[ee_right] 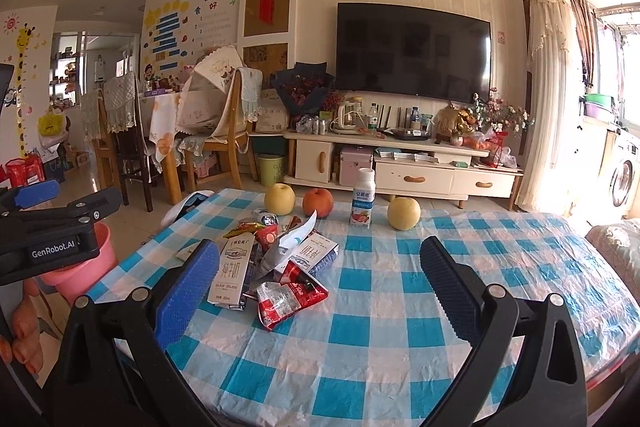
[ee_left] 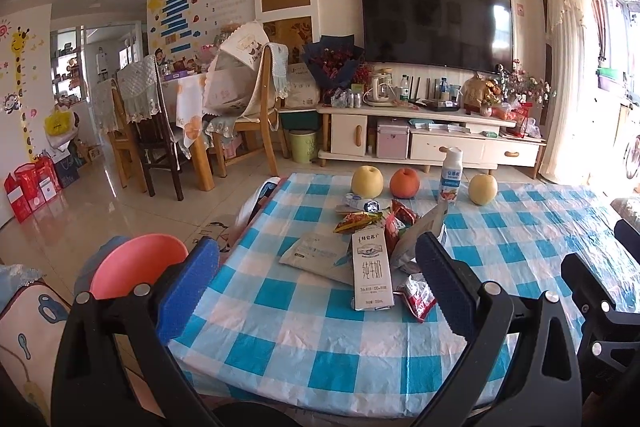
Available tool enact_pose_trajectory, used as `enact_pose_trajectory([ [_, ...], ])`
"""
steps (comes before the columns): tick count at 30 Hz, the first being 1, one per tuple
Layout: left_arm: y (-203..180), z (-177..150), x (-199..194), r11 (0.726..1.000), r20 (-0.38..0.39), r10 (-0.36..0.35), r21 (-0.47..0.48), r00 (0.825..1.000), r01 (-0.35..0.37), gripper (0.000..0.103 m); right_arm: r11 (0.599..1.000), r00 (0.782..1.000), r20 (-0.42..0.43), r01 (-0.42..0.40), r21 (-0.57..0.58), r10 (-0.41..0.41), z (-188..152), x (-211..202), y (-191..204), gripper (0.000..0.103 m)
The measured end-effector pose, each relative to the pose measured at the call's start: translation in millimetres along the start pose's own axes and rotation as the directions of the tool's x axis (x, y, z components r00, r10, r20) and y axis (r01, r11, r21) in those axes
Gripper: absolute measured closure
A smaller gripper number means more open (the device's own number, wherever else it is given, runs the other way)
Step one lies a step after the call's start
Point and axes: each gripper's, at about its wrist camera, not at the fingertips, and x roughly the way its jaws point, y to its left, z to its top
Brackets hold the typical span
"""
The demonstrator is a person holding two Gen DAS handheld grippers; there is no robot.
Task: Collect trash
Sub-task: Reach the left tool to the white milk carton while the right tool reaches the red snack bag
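Observation:
A heap of trash lies mid-table on the blue checked cloth [ee_left: 304,339]: a white milk carton [ee_left: 371,271], a red snack wrapper [ee_left: 418,297], a grey pouch [ee_left: 312,253] and more wrappers [ee_left: 360,218]. In the right wrist view the same carton [ee_right: 233,269] and red wrapper [ee_right: 286,297] lie just ahead of my right gripper [ee_right: 320,287]. My left gripper [ee_left: 320,287] is open, the carton standing between its fingers but farther off. The right gripper is open and holds nothing. A pink bin [ee_left: 136,263] stands beside the table's left edge, also pink bin [ee_right: 80,263].
At the table's far edge sit two yellow pears [ee_left: 367,180] [ee_left: 483,189], a red apple [ee_left: 405,183] and a white yogurt bottle [ee_left: 450,175]. Beyond are a TV cabinet [ee_left: 420,131], dining chairs [ee_left: 256,95] and a green bin [ee_left: 303,145]. A person's fingers [ee_right: 24,327] show at lower left.

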Motion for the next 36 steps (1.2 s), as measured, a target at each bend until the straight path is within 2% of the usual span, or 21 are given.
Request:
enact_pose_trajectory([
  [21, -1, -9, 10, 1.000, -0.017, 0.016, 0.020, 1.000, -0.016, 0.004, 0.998, 0.992, -0.106, -0.066, -0.013, 0.064, -10, 20, 6, 0.004],
  [30, -4, -18, 29, 0.999, -0.051, 0.030, 0.027, 0.998, -0.029, 0.004, 0.991, 0.978, -0.174, -0.099, 0.086, 0.113, -13, 38, -10, 0.004],
  [36, -4, -41, 60, 0.998, -0.075, -0.032, 0.054, 0.997, 0.036, 0.004, 0.982, 0.962, -0.230, -0.112, 0.154, 0.146, -17, 54, -16, 0.004],
])
